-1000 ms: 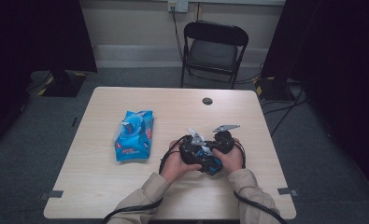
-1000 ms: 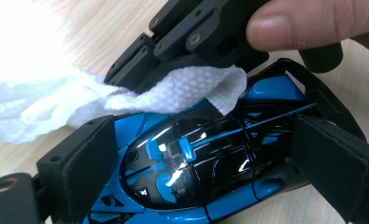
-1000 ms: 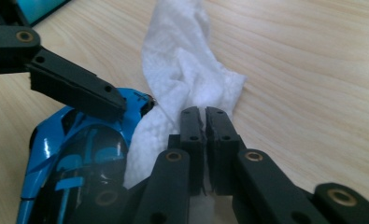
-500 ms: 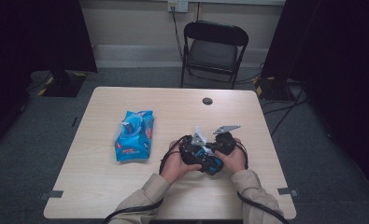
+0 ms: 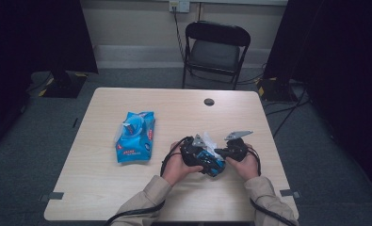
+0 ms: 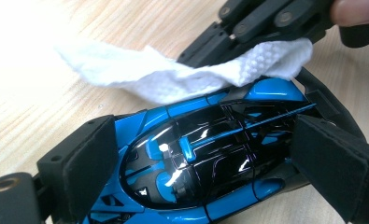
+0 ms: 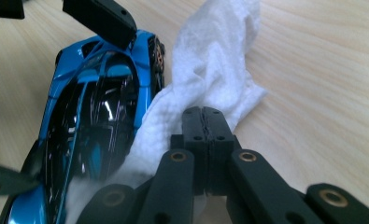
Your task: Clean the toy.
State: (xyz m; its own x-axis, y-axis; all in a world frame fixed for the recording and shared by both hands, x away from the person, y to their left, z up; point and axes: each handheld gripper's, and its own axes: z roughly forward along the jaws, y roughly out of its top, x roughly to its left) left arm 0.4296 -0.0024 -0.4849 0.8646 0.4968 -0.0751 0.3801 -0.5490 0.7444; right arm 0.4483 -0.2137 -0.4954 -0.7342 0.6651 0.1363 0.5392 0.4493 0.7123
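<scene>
Left gripper (image 6: pixel 196 177) clamps toy car (image 6: pixel 205 163) near table's (image 5: pixel 103 197) front edge; right gripper (image 7: pixel 203 116), pinching white wipe (image 7: pixel 210 70), just slid along car's side; wiping underway.

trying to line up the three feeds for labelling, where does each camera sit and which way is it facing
High view: fixed above the person's side of the table, looking forward and down; both forearms and hands enter from the bottom, holding the left gripper and right gripper.
Left gripper view: rides on the left gripper, looking along its jaws, which clamp the toy car.
Right gripper view: rides on the right gripper, looking along its shut jaws, which pinch the white wipe.
Shared: both gripper views show the car, the wipe and the other gripper.
</scene>
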